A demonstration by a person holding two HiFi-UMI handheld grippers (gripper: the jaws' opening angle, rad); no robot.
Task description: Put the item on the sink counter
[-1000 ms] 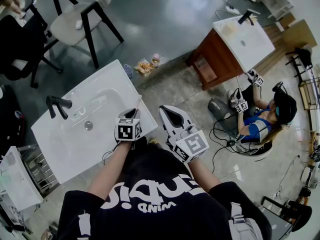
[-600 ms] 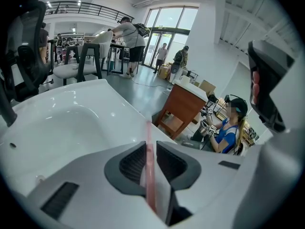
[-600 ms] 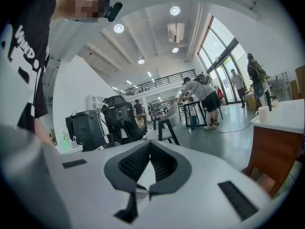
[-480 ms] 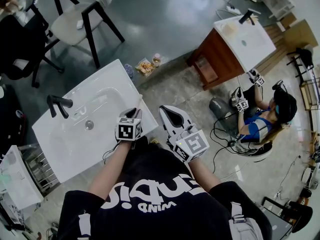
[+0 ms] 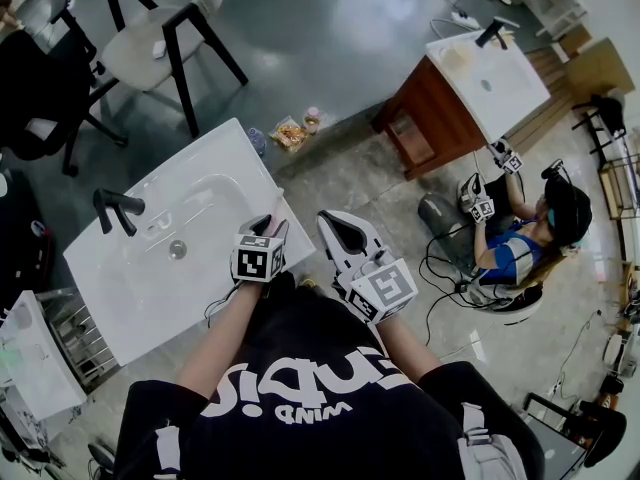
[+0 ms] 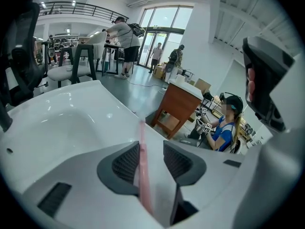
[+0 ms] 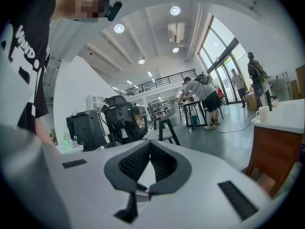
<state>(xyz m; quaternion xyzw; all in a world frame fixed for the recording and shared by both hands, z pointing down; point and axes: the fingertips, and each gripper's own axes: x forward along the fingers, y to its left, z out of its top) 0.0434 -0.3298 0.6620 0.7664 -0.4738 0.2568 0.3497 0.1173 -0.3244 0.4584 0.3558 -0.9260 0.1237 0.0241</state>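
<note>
Big and bright, the room has a grey floor (image 5: 330,28), and a white sink bench (image 5: 225,158) stands on it.

The left tongs (image 6: 151,151) point down at the right side of this bench. Their jaws have just been opening. A thin pink stick (image 6: 142,154) is between them. It leans close to the left pad, and there is a gap on its other side, so the pads do not squeeze it. The far end of the stick reaches out over the white top, near the edge. It looks like it rests there, but I cannot tell if the whole stick lies flat yet.

The right tongs (image 7: 149,146) are just beside the left ones, off the edge of the bench. Their jaws are together and nothing is in them.

Next to the stick is the sink bowl (image 5: 185,230), and a black tap (image 5: 115,208) is at its far side. Some snack bags (image 5: 290,133) lie on the floor past the bench corner. A chair (image 5: 160,38) with black legs stands farther off. Well apart, on the other side, there is a second sink (image 5: 490,78) on a brown box, and a person (image 5: 520,253) in a blue top sits on the floor near it.

I think the job is nearly done. The stick has been brought to the sink bench and let go. What is left is to pull the left tongs back without bumping the stick, and to see that it does not roll off the near edge.
</note>
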